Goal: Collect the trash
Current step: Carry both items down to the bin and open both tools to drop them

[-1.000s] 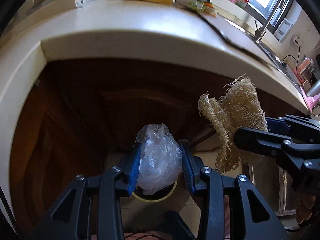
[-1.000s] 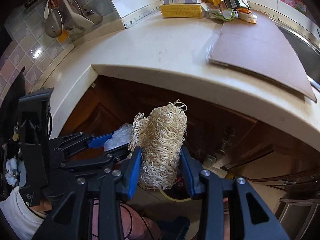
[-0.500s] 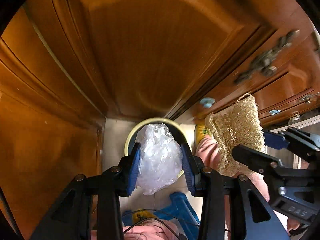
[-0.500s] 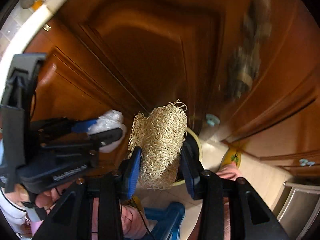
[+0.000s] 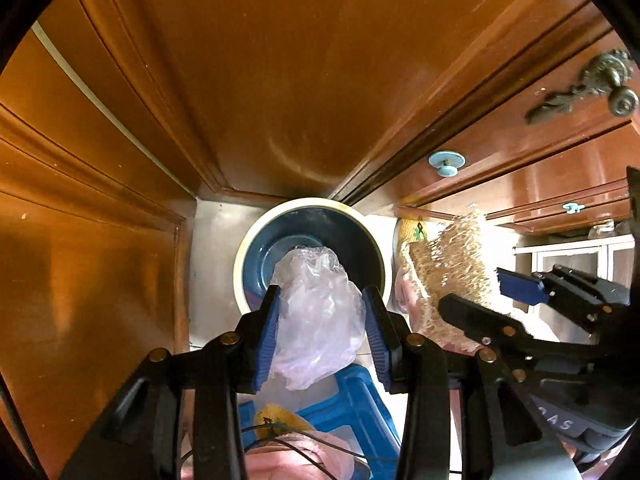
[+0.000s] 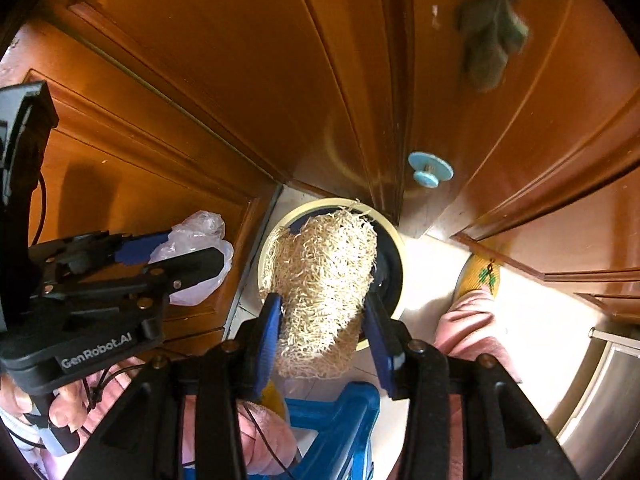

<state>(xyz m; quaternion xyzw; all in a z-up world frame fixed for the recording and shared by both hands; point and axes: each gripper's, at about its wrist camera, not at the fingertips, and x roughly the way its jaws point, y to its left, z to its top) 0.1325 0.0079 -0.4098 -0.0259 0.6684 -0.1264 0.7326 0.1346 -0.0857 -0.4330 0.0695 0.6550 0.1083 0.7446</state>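
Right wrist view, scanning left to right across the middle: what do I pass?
Left gripper holding the plastic bag → loofah in the right gripper, over the bin → yellow slipper.

Wooden cabinet doors [image 5: 280,80], blue knob [image 6: 430,170], blue stool [image 6: 340,412].

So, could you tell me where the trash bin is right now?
The trash bin stands on the floor in the cabinet corner, centre of both wrist views, directly below the plastic bag and loofah.
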